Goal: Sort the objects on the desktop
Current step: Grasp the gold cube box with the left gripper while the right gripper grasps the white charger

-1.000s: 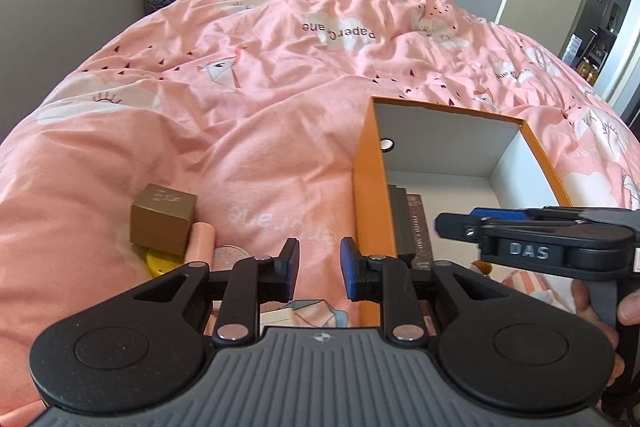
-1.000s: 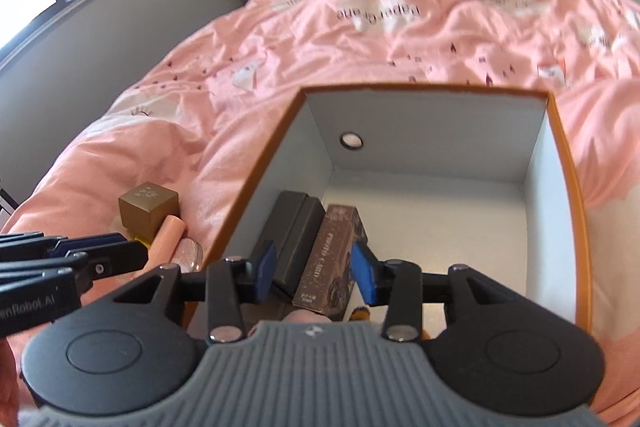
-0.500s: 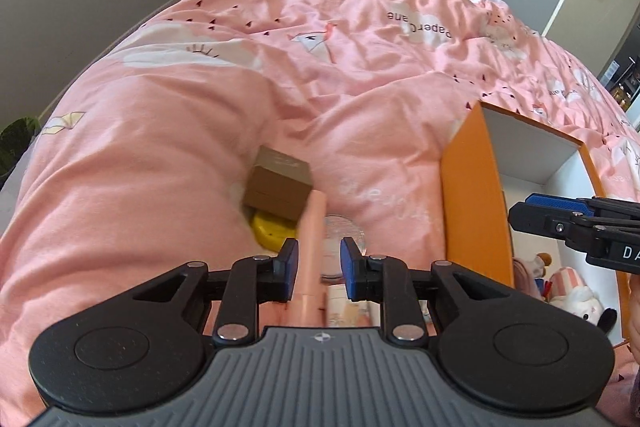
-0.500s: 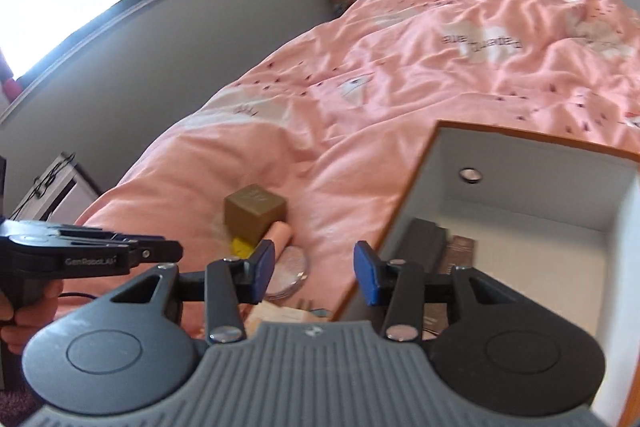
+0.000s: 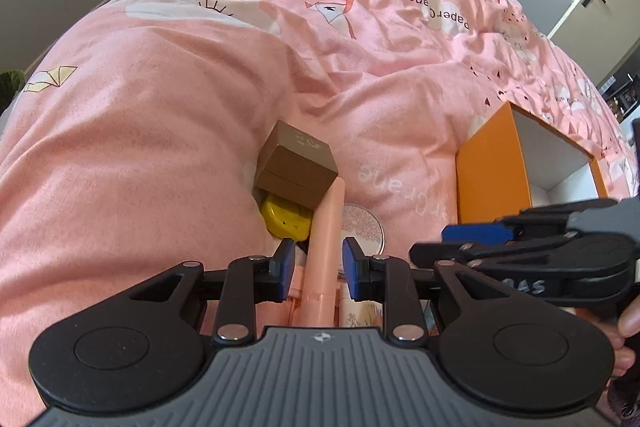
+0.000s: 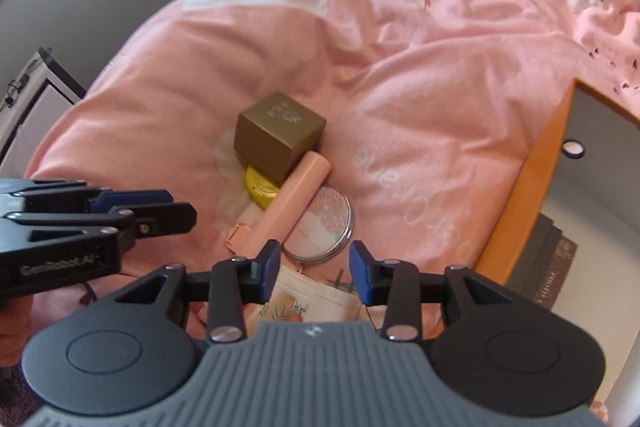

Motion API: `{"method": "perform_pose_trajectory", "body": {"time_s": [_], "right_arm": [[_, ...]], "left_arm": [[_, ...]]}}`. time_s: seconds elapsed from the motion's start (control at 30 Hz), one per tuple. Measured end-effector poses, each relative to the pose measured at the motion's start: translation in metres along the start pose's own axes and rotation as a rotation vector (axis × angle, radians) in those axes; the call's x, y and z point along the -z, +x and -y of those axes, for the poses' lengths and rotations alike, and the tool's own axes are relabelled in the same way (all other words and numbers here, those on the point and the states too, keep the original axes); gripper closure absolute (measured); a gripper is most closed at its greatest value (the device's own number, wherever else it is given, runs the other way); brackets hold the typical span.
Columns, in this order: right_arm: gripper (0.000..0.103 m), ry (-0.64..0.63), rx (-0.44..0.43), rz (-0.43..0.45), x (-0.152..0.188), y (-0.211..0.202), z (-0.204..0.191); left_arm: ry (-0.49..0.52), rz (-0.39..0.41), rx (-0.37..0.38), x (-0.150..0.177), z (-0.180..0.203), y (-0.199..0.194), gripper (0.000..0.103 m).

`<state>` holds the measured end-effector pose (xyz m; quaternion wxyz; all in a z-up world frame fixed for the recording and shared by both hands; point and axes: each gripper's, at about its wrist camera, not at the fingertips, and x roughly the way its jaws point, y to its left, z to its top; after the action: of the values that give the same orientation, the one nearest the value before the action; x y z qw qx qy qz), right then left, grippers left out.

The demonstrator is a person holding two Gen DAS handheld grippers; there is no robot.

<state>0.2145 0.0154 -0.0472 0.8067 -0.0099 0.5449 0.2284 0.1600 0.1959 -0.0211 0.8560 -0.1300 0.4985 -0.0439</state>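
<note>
Pink smooth tube (image 5: pixel 325 235) between opening left claw (image 5: pixel 316 263) | right claw (image 6: pixel 314 267) closing, empty | brown cube box (image 6: pixel 278 137)

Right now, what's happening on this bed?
A person is sorting small items off a pink duvet into an orange box, one handheld gripper per hand. The left gripper is lined up over a pink tube, its jaws opening with the tube between them but not pressed. The right gripper hovers near a round compact mirror, jaws closing on nothing. A brown cube box and a yellow item wait in the pile. Dark flat boxes are already inside.
</note>
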Motion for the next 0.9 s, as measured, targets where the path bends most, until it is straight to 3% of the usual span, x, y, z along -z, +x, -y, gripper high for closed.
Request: {"method": "perform_pose_trajectory", "body": {"time_s": [0.07, 0.1, 0.17, 0.57, 0.9], "right_arm": [[0.062, 0.01, 0.007, -0.041, -0.006, 0.012, 0.001], [0.062, 0.016, 0.009, -0.058, -0.009, 0.017, 0.001], [0.062, 0.027, 0.018, -0.079, -0.016, 0.026, 0.003], [0.061, 0.013, 0.063, -0.09, -0.045, 0.042, 0.015], [0.061, 0.016, 0.054, -0.096, -0.048, 0.051, 0.026]], "left_arm": [[-0.039, 0.003, 0.028, -0.009, -0.007, 0.003, 0.065], [-0.068, 0.002, 0.043, -0.014, -0.01, 0.005, 0.052], [-0.119, -0.004, 0.064, -0.025, -0.016, 0.012, 0.045], [-0.333, -0.064, 0.027, -0.052, -0.033, 0.069, 0.037], [-0.391, -0.105, -0.028, -0.053, -0.039, 0.098, 0.028]]}}
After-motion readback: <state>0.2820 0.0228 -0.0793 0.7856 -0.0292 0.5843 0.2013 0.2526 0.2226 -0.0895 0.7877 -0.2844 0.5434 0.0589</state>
